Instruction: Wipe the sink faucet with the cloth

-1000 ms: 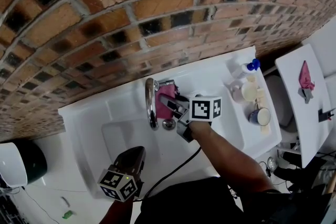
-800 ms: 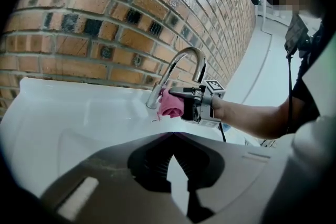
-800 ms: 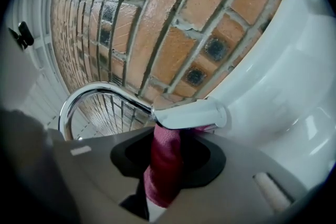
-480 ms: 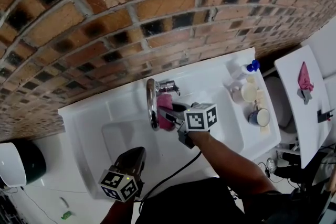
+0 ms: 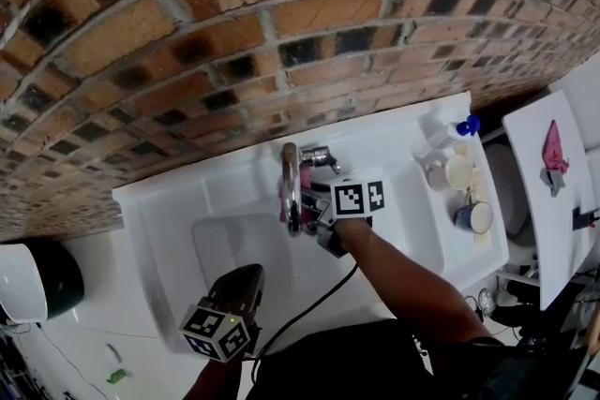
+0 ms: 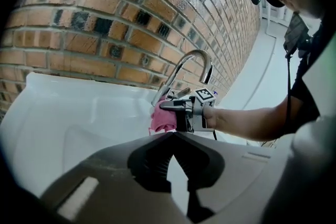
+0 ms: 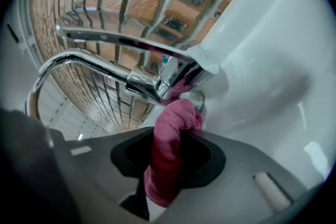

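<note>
A chrome arched faucet point(image 5: 290, 173) stands at the back of the white sink point(image 5: 169, 220). My right gripper point(image 5: 309, 213) is shut on a pink cloth point(image 5: 284, 199) and presses it against the faucet's lower body, just beside the spout. In the right gripper view the cloth point(image 7: 168, 160) hangs bunched between the jaws, its top touching the faucet point(image 7: 131, 78) near the base. My left gripper point(image 5: 247, 274) hovers over the sink's front edge, shut and holding nothing. Its own view shows the faucet point(image 6: 191, 63), the cloth point(image 6: 161, 119) and the right gripper point(image 6: 181, 110) ahead.
A brick wall point(image 5: 234, 42) rises right behind the sink. On the sink's right side stand a blue-capped bottle point(image 5: 457, 128) and two cups point(image 5: 459, 171). A white table point(image 5: 562, 201) lies further right. A dark bin point(image 5: 42, 286) sits at the far left.
My right gripper has carried the cloth from the right side of the faucet body leftward and nearer, up against the spout. The left gripper has stayed put.
</note>
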A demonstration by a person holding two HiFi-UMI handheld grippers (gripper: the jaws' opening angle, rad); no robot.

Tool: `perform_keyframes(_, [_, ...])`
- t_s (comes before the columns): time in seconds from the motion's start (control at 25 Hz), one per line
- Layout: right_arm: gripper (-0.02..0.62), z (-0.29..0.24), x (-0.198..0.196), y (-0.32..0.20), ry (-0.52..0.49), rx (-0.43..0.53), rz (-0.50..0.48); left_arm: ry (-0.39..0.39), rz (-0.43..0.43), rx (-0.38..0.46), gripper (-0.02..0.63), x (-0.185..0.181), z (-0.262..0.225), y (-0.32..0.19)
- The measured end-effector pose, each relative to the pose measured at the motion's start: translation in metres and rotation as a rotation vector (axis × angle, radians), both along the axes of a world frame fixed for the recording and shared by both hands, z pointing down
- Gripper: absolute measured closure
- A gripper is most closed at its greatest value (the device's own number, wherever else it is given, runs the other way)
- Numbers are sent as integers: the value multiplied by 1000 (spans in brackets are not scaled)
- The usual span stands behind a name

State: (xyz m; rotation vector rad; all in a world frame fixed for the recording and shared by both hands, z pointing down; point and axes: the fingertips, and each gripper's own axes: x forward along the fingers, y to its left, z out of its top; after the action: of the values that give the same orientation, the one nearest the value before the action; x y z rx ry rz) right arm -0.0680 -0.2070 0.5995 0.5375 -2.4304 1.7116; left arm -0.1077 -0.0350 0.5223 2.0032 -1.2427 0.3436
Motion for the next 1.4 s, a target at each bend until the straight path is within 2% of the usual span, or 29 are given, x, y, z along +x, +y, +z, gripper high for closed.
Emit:
perform_keyframes(0.2, [468, -29, -2, 2, -54, 68, 7, 6, 1, 8, 600, 1, -1, -3])
perform_keyframes(0.56, [468, -107, 0, 3, -140, 275, -4, 9, 22, 34, 600, 11, -8, 2])
perform_keyframes(0.76, [468, -128, -1, 1, -91, 404, -59, 5, 10, 54, 600, 12, -16, 8])
perform_keyframes(0.88, [468, -140, 2, 3, -99, 482, -89, 6, -3, 63, 600, 11, -20, 11])
perform_keyframes(1.12, [468, -168, 10, 5, -268, 468, -80, 8, -25, 66, 600, 15, -23, 23])
perform_keyframes(1.32, [468, -190, 16, 12, -488, 373, -83, 11, -46, 78, 600, 20, -29, 30])
perform_keyframes(1.4, [469, -196, 20, 14, -533, 363, -77, 7, -55, 84, 600, 21, -31, 33])
